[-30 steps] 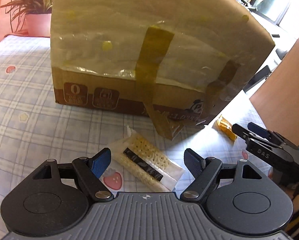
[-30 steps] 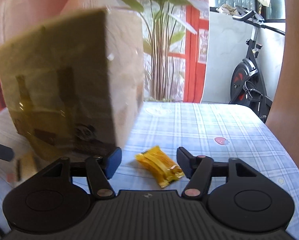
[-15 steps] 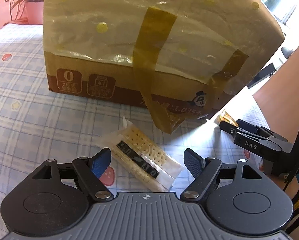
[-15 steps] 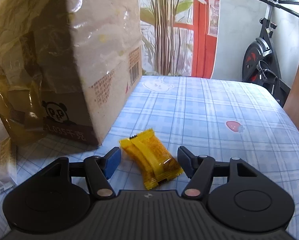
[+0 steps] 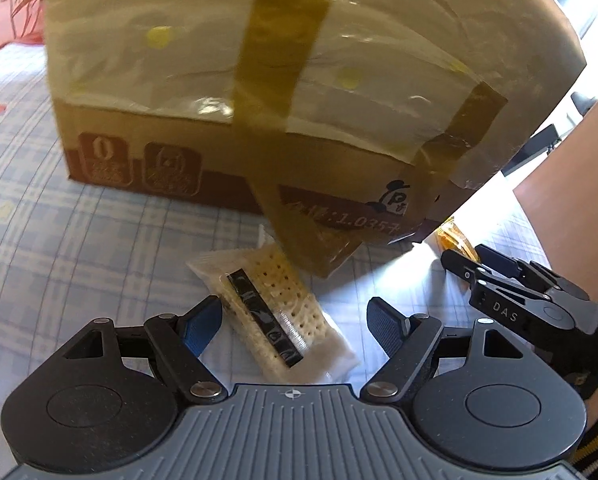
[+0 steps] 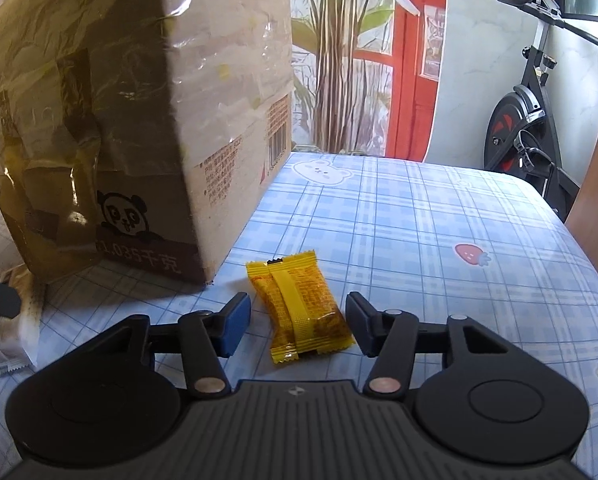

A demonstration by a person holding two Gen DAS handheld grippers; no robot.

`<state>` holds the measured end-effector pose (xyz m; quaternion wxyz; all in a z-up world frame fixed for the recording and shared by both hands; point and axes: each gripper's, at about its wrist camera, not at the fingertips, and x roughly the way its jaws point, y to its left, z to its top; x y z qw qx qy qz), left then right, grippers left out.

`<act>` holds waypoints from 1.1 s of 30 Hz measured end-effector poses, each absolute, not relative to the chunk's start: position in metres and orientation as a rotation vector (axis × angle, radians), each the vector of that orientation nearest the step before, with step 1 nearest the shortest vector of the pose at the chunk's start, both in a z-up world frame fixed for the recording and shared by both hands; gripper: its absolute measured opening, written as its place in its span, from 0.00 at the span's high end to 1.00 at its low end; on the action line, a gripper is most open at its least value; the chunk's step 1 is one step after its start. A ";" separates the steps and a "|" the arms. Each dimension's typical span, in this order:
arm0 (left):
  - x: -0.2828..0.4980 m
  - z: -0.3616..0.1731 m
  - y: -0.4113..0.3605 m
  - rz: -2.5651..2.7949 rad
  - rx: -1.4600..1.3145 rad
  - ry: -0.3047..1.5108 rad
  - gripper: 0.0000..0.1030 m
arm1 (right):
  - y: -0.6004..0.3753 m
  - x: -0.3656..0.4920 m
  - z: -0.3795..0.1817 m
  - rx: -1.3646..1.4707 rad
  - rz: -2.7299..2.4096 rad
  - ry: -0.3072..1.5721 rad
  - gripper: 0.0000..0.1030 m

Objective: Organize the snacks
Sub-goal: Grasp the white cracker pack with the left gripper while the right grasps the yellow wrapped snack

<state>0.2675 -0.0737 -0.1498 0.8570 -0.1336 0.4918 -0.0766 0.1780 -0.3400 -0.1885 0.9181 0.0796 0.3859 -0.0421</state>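
A clear packet of crackers [image 5: 277, 314] with a black label lies on the checked cloth, between the spread fingers of my open left gripper [image 5: 295, 322]; its end also shows in the right wrist view [image 6: 15, 328]. A yellow snack packet [image 6: 301, 306] lies between the spread fingers of my open right gripper [image 6: 298, 322]; it peeks out by the box corner in the left wrist view [image 5: 453, 238]. The right gripper [image 5: 511, 288] shows at the right of the left wrist view. A taped cardboard box [image 5: 283, 92] with a panda print stands just behind both packets, and shows in the right wrist view [image 6: 147, 120].
The blue checked tablecloth [image 6: 439, 232] with strawberry and bear prints stretches to the right of the box. An exercise bike [image 6: 535, 120], a potted plant [image 6: 339, 60] and a red door frame stand beyond the table's far edge.
Both grippers have moved closer to their packets, which now sit deeper between the fingers. The fingers stay spread. Neither packet has moved.
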 end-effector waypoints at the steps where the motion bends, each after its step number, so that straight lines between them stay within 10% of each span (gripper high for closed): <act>1: 0.270 -0.151 -0.078 -0.167 -0.265 1.030 0.21 | -0.340 0.178 -0.189 0.164 -0.087 0.793 0.45; 33: 0.236 -0.142 -0.038 -0.216 -0.161 0.932 0.41 | -0.337 0.174 -0.188 0.148 -0.111 0.790 0.63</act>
